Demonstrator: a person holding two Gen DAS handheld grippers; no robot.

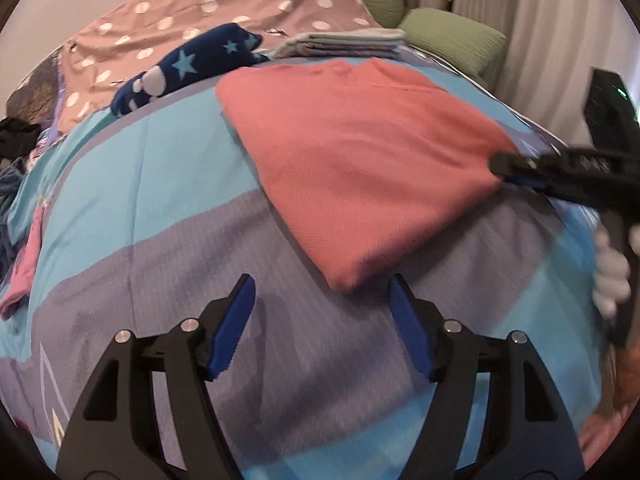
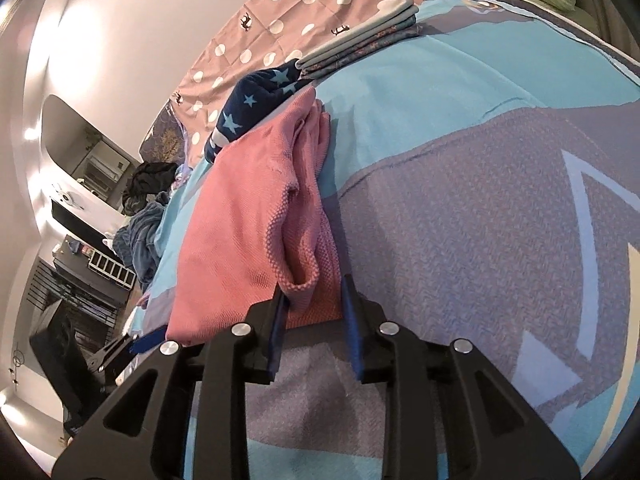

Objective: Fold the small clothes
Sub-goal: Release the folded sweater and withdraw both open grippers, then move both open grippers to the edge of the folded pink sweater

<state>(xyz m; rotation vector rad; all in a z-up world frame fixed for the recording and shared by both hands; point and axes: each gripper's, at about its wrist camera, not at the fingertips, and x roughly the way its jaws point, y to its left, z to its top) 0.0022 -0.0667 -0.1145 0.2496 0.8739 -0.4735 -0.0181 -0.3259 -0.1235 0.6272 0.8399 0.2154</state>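
Observation:
A pink knit garment (image 1: pixel 360 160) lies folded into a rough rectangle on the blue and grey bedspread (image 1: pixel 160 208). My left gripper (image 1: pixel 322 300) is open and empty, just in front of the garment's near corner. My right gripper (image 2: pixel 314 292) is at the garment's right edge (image 2: pixel 256 216), fingers partly open around the corner of the pink cloth, which sits between the blue pads. In the left wrist view the right gripper (image 1: pixel 504 166) shows from the side, touching the garment's right corner.
A navy star-patterned garment (image 1: pixel 188 68) and a stack of folded clothes (image 1: pixel 344 42) lie behind the pink one. A pink polka-dot quilt (image 1: pixel 224 4) and green pillows (image 1: pixel 452 36) are further back. Loose dark and pink clothes (image 1: pixel 16 216) lie at the bed's left edge.

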